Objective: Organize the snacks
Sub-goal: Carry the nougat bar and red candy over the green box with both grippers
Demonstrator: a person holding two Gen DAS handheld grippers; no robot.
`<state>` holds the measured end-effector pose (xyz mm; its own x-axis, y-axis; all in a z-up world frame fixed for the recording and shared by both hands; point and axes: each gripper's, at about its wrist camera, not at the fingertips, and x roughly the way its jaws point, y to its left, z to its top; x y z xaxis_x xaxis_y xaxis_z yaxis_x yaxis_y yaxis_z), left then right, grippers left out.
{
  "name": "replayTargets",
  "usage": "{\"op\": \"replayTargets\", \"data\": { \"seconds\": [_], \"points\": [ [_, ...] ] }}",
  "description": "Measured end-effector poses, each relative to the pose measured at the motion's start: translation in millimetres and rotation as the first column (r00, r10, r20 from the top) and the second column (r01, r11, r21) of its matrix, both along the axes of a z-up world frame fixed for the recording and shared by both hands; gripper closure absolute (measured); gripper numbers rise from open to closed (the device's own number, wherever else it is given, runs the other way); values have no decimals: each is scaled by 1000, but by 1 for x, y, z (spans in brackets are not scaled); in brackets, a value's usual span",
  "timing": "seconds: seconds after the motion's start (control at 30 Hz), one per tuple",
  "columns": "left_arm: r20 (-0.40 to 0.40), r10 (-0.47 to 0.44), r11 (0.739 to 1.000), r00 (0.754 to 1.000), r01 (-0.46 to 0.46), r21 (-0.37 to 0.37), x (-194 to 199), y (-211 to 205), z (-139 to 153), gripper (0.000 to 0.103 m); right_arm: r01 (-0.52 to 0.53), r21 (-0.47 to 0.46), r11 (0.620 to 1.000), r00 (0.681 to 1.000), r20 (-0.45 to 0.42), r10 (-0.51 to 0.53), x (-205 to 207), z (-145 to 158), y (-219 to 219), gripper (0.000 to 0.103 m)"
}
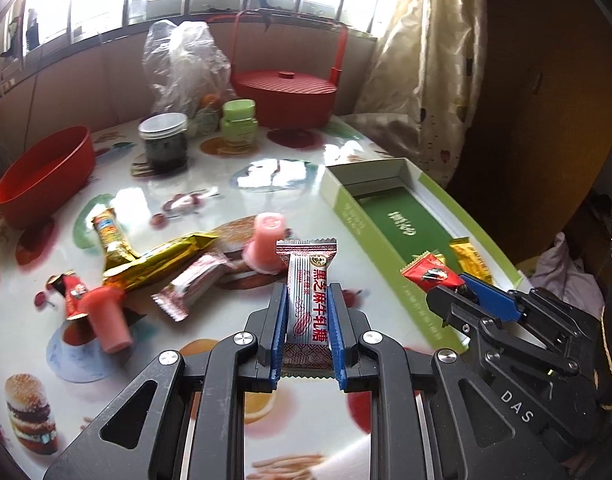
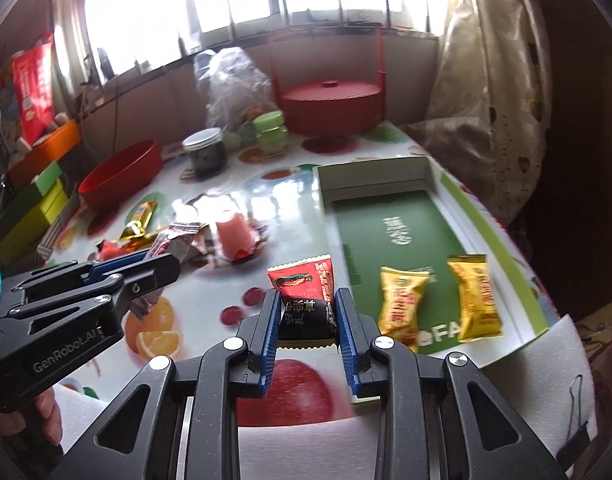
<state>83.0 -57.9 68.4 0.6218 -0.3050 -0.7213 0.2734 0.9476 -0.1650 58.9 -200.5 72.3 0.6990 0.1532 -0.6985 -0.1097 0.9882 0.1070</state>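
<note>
My left gripper [image 1: 306, 289] is shut on a white nougat candy [image 1: 308, 280] with red print, held upright above the table. Beside it, my right gripper [image 1: 452, 290] is shut on a red and black snack packet [image 1: 430, 274]. In the right wrist view that packet [image 2: 304, 286] sits between the blue pads of the right gripper [image 2: 308, 294], left of the open green box [image 2: 390, 216]. Two yellow packets [image 2: 402, 304] lie in the box's near end. The left gripper [image 2: 162, 262] shows at the left. Loose snacks [image 1: 162, 256] and pink jelly cups [image 1: 266, 240] lie on the table.
A red bowl [image 1: 46, 176] stands at the left, and a dark jar [image 1: 164, 140], green jars [image 1: 238, 122], a plastic bag [image 1: 182, 64] and a red lidded basket [image 1: 286, 96] at the back. A curtain [image 1: 426, 80] hangs beyond the box. A hand [image 2: 46, 412] shows low left.
</note>
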Motion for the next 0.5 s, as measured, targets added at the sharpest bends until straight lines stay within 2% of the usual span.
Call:
{"op": "replayTargets", "data": {
  "seconds": [0.5],
  "points": [
    [-16,-123,992,992,122,-36,17,-56,1,83,137,5,991,991,-6,-137,1,-3,-59,77]
  ]
}}
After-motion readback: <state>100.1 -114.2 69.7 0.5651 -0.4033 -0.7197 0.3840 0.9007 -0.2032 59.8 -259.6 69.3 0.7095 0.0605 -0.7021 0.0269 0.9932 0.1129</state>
